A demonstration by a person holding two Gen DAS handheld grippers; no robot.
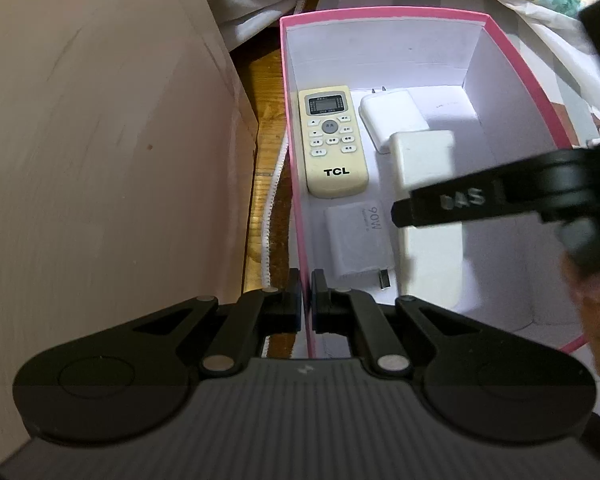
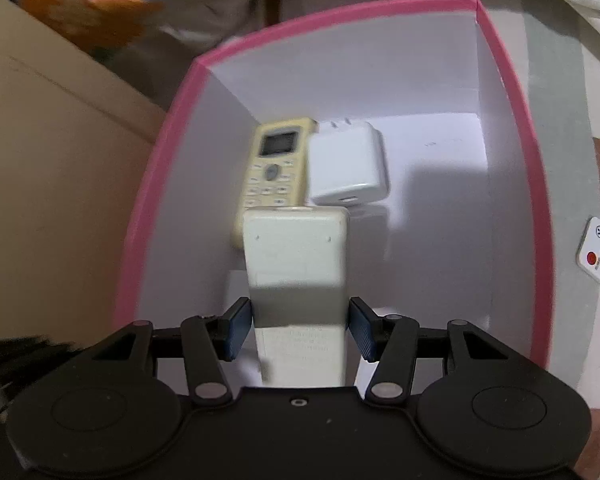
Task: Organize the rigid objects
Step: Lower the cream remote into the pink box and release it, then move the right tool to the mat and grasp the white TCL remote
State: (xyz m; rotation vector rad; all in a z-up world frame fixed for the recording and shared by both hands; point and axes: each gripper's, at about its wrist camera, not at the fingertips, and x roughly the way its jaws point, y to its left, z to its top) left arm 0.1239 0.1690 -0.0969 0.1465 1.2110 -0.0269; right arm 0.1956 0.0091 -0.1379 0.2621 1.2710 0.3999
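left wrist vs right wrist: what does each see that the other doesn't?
Left wrist only: the 90W charger, the left gripper pinching the pink box wall, the braided white cord.
Right wrist only: a white remote with a red button outside the box.
Both: TCL remote, white plug adapter, the long white remote between the right gripper's pads.

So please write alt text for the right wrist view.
The right claw lowers a white remote, back side up, into a pink box, above a yellowish TCL remote and a white charger.
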